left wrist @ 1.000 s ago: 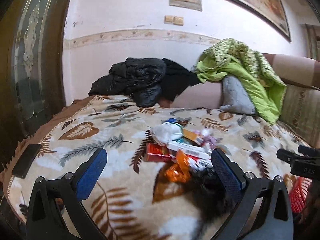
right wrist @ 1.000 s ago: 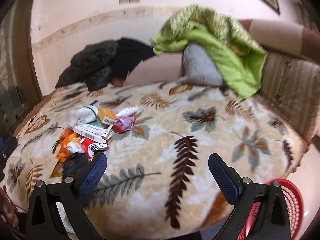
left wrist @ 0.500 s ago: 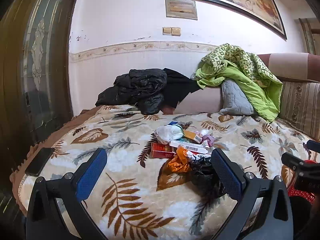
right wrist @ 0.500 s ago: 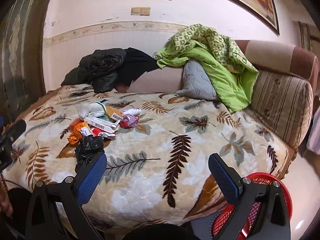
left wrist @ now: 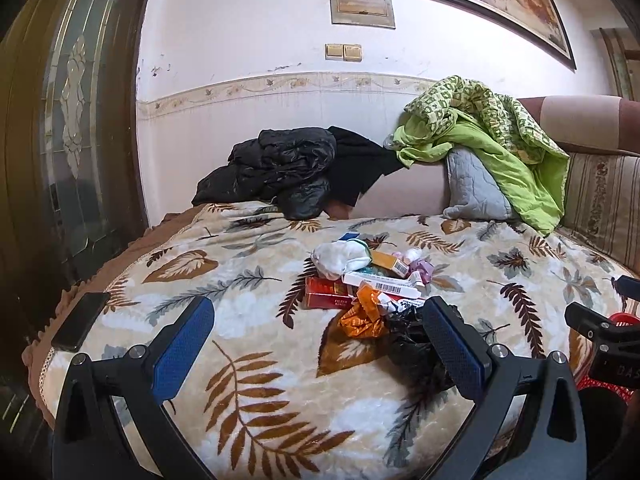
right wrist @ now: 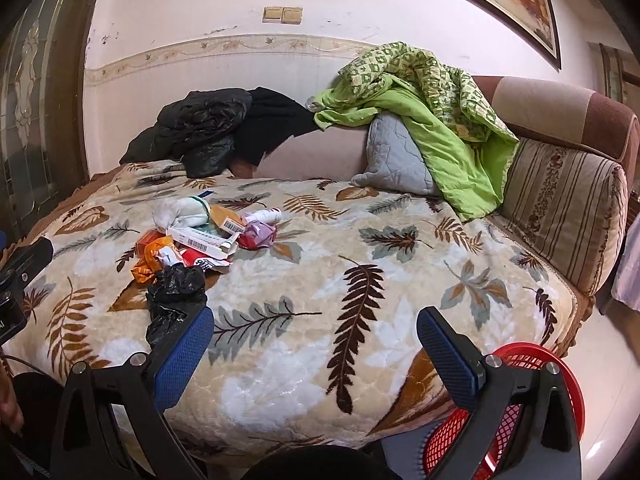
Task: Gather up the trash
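Note:
A heap of trash lies on the leaf-patterned blanket [left wrist: 248,364]: a crumpled black plastic bag [left wrist: 408,340] [right wrist: 176,292], an orange wrapper [left wrist: 362,316] [right wrist: 150,260], a red carton [left wrist: 326,298], a white box with a barcode [left wrist: 380,282] [right wrist: 200,240], white paper [left wrist: 338,258] and a purple wrapper [right wrist: 260,234]. My left gripper [left wrist: 316,332] is open and empty, held back from the heap. My right gripper [right wrist: 316,344] is open and empty over the blanket's front edge. A red mesh basket [right wrist: 528,400] stands on the floor beside the right gripper.
A black phone [left wrist: 80,322] lies at the blanket's left edge. Black jackets [left wrist: 280,168], a grey cushion [left wrist: 476,188] and a green quilt [left wrist: 488,132] are piled at the back. A striped bolster [right wrist: 564,212] lines the right side. A glass door [left wrist: 68,120] is at left.
Both grippers have pulled back and risen, so the bed and trash look farther away. The red basket has come more into the right wrist view. Both stay open.

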Action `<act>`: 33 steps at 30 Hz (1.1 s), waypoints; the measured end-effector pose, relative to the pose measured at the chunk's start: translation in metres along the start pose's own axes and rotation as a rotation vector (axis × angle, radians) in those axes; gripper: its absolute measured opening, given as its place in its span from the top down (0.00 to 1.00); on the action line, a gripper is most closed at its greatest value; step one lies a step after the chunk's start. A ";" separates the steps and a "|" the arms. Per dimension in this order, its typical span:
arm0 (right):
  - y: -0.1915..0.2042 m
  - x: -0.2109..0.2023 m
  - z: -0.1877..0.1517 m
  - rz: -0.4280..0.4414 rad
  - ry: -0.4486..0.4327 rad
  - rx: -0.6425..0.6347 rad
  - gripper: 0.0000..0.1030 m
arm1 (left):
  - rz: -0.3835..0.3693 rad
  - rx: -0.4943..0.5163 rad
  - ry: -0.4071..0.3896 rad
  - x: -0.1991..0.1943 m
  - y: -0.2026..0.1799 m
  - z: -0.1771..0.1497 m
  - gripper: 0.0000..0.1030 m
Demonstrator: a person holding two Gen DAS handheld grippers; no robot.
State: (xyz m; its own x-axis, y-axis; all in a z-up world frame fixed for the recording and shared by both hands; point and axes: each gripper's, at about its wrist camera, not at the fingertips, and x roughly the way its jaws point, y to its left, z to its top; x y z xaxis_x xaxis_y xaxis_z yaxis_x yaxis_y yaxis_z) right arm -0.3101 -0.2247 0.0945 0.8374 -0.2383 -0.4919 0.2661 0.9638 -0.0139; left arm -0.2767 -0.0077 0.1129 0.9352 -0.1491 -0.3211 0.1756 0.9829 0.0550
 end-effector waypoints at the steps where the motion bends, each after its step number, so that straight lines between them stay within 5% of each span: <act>1: 0.000 0.000 0.000 0.001 0.000 0.001 0.01 | 0.001 -0.001 0.001 0.000 0.001 0.000 0.00; 33: 0.005 0.003 -0.003 0.002 0.012 -0.002 0.01 | -0.002 -0.003 0.018 0.004 0.007 0.000 0.00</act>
State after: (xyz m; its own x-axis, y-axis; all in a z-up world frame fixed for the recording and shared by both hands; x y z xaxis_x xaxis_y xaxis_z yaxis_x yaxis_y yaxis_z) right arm -0.3079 -0.2206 0.0906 0.8319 -0.2350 -0.5028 0.2634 0.9646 -0.0149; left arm -0.2719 -0.0012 0.1124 0.9291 -0.1490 -0.3384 0.1765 0.9830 0.0516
